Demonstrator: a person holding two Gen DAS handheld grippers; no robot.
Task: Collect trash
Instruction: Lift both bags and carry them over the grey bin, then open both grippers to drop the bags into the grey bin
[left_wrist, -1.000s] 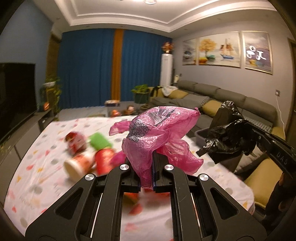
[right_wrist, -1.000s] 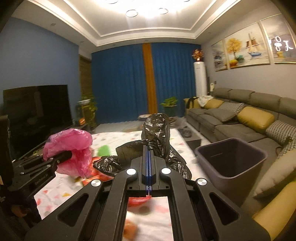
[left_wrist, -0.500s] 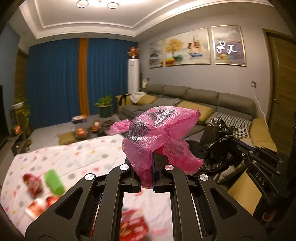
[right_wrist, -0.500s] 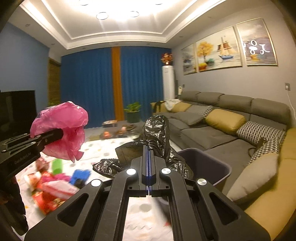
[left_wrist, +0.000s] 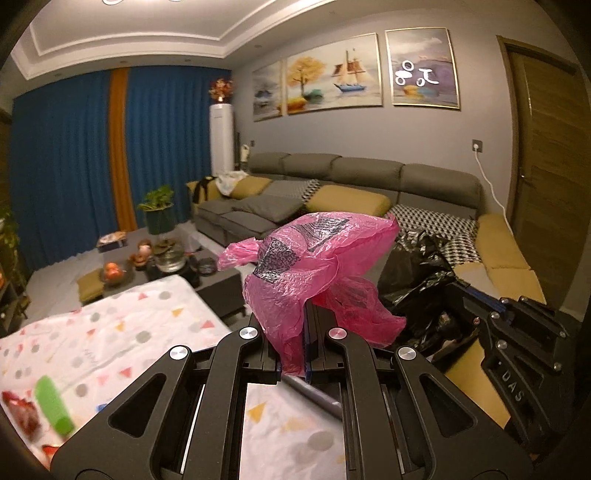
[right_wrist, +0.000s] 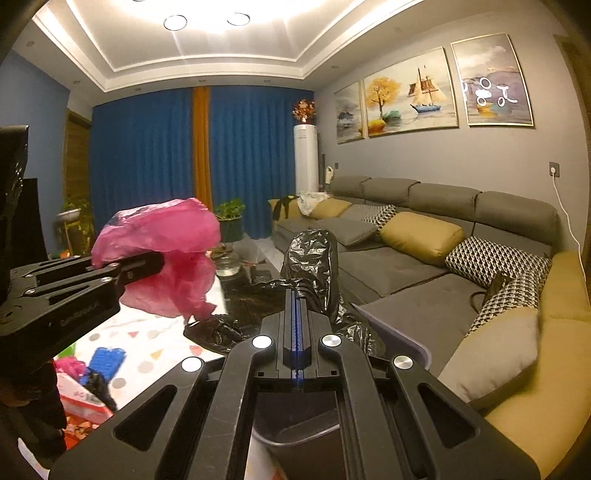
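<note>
Holding the pink bag (left_wrist: 314, 273) pinched in my left gripper (left_wrist: 306, 332) and the black bag (right_wrist: 314, 258) in my right gripper (right_wrist: 297, 321), I am above the bin (right_wrist: 413, 343). Neither is dropped yet, and I judge more trash (right_wrist: 96, 373) waits on the table (left_wrist: 147, 332).

A grey sofa (right_wrist: 424, 258) with mustard cushions lines the grey wall (right_wrist: 498, 155) under paintings (left_wrist: 334, 75), beside blue curtains (right_wrist: 147, 162)

Right gripper (left_wrist: 452, 291), seen from the left wrist view: side of body carries embossed letters reading "DAS".

Left gripper (right_wrist: 157, 264), seen from the right wrist view: embossed line of text on its side, too blurred to read.

Pink plastic bag (left_wrist: 310, 273): black printed blocks, one resembling a QR code; print illegible.
</note>
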